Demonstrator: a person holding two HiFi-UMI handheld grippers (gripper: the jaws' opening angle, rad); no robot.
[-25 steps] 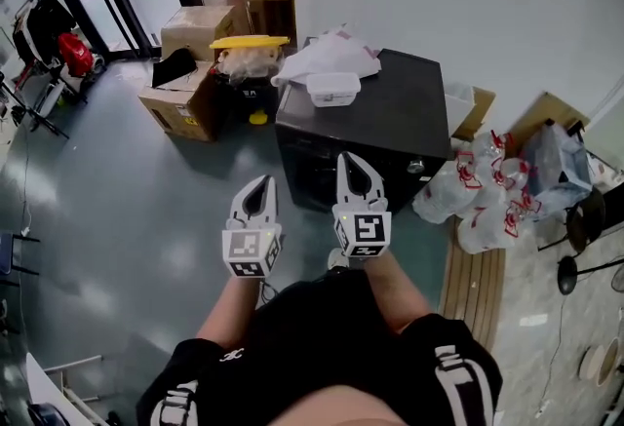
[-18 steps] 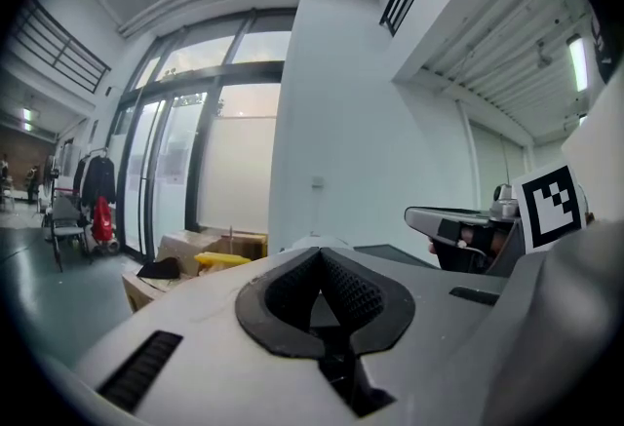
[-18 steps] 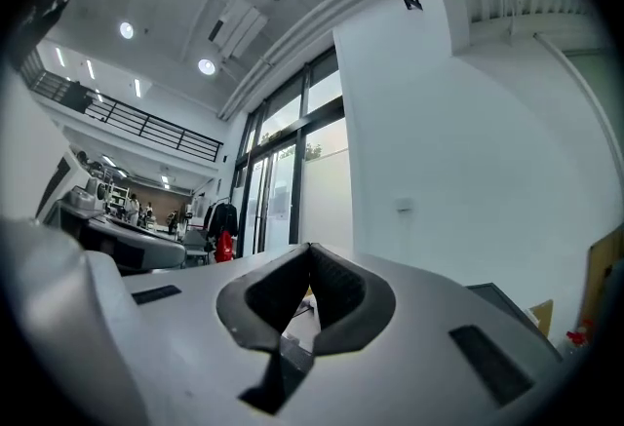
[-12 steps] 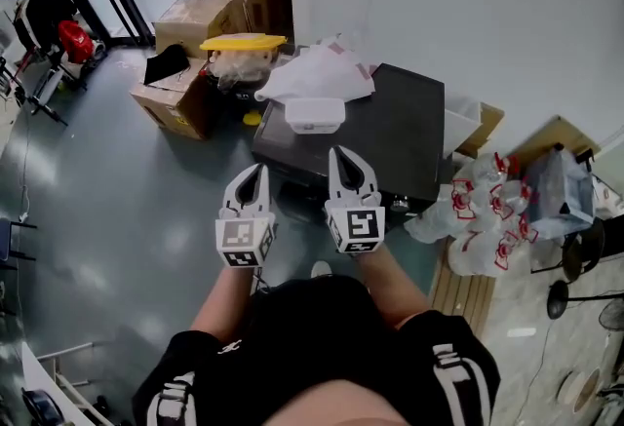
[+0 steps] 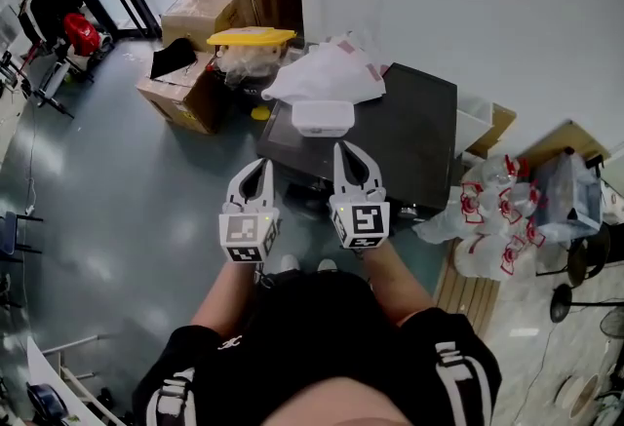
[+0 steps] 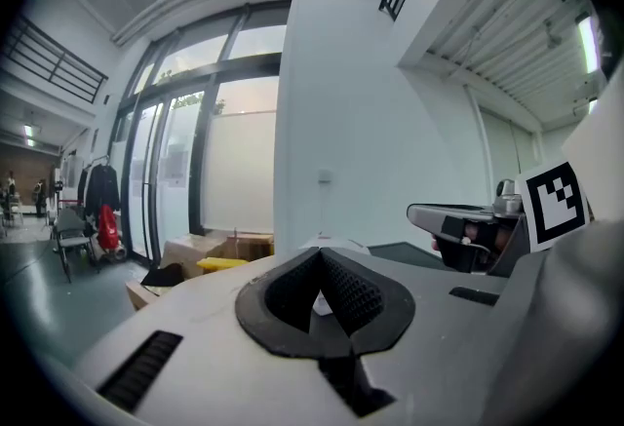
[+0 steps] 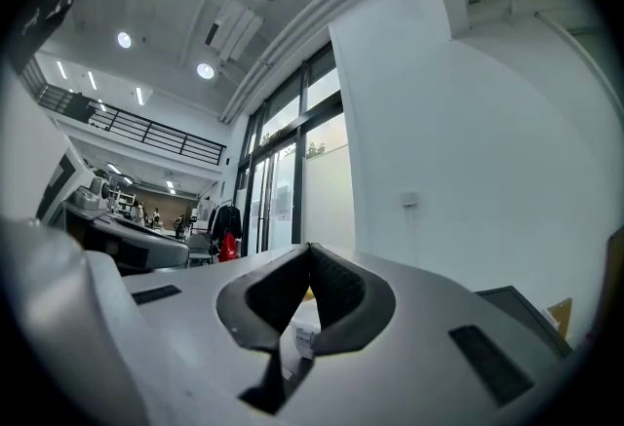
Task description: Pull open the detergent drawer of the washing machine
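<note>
The black washing machine [image 5: 414,136] stands against the white wall, seen from above; its front face [image 5: 297,173] shows between my grippers, but I cannot make out the detergent drawer. My left gripper [image 5: 261,165] is shut and empty, just before the machine's front left corner. Beside it, my right gripper [image 5: 347,148] is also shut and empty, its tips over the front edge of the top. In the left gripper view the pads [image 6: 336,290] meet with nothing between them. The right gripper view shows its jaws [image 7: 308,290] closed too.
A white lidded container [image 5: 323,116] and a white bag [image 5: 327,73] lie on the machine's top. Cardboard boxes [image 5: 190,93] and a yellow-lidded bin [image 5: 251,37] stand to its left. Tied plastic bags [image 5: 492,219] are heaped at its right.
Both grippers have moved together toward the washing machine, which now lies closer under their tips. Their jaws stayed shut.
</note>
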